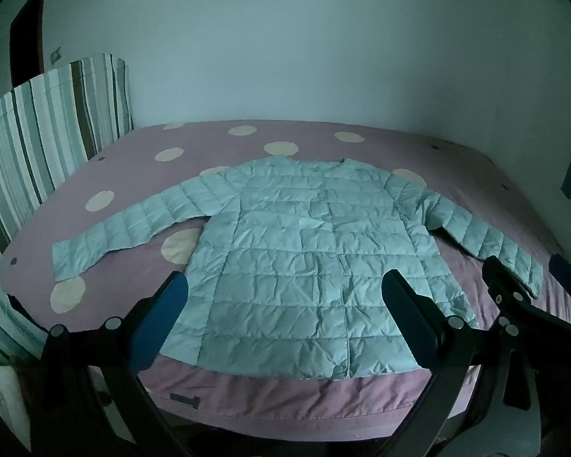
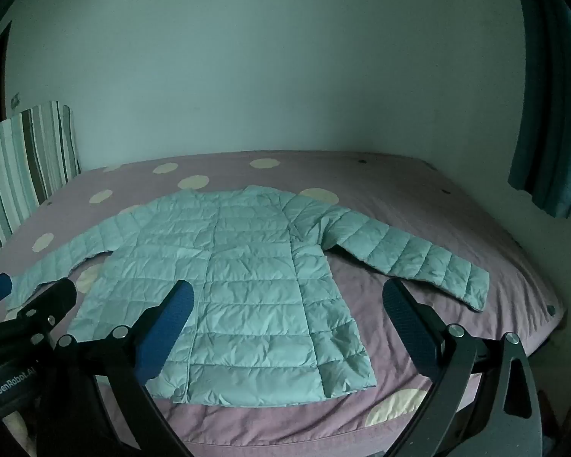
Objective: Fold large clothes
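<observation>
Jacket (image 1: 285, 259), pale quilted, lies flat and face up across the middle of both views on the mauve bedsheet (image 1: 141, 160) with cream dots, sleeves spread to either side; its hem reaches the lower centre, near the bed's front edge; left gripper (image 1: 285, 293) hovers over the lower body of the jacket, jaws wide apart, holding nothing; right gripper (image 2: 287, 304) hangs over the jacket's lower right side, likewise spread and empty; striped headboard (image 1: 45, 133) stands at upper left.

One quilted jacket (image 1: 304, 262), two sleeves; one polka-dot bed (image 1: 285, 396); one striped headboard (image 1: 45, 125); two grippers.
</observation>
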`<state>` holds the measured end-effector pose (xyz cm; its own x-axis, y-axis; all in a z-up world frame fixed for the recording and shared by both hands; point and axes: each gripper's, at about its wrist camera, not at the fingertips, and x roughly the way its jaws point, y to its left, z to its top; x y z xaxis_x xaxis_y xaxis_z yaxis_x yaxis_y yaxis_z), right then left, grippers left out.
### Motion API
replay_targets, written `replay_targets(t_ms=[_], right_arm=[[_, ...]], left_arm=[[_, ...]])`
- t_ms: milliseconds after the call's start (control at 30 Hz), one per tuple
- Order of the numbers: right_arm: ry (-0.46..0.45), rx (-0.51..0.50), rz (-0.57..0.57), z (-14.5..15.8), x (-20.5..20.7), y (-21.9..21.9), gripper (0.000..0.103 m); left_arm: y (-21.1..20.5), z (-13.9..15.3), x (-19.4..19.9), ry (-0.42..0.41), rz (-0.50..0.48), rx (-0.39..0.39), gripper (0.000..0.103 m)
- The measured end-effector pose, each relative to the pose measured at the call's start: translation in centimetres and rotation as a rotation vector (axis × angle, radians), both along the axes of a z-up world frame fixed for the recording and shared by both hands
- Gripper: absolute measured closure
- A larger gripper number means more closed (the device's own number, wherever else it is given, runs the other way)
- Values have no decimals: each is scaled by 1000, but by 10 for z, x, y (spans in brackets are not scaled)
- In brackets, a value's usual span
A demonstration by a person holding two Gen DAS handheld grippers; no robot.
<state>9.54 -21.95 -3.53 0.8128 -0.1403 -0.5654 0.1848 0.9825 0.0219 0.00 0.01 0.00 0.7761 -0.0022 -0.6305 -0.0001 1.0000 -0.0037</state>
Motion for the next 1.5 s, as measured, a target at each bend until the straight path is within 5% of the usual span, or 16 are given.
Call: replay_targets(t_ms=[1500], right_arm=[[4,-2,6,0,2,1,4]], left_arm=[[4,-6,-2,1,4,5,2]])
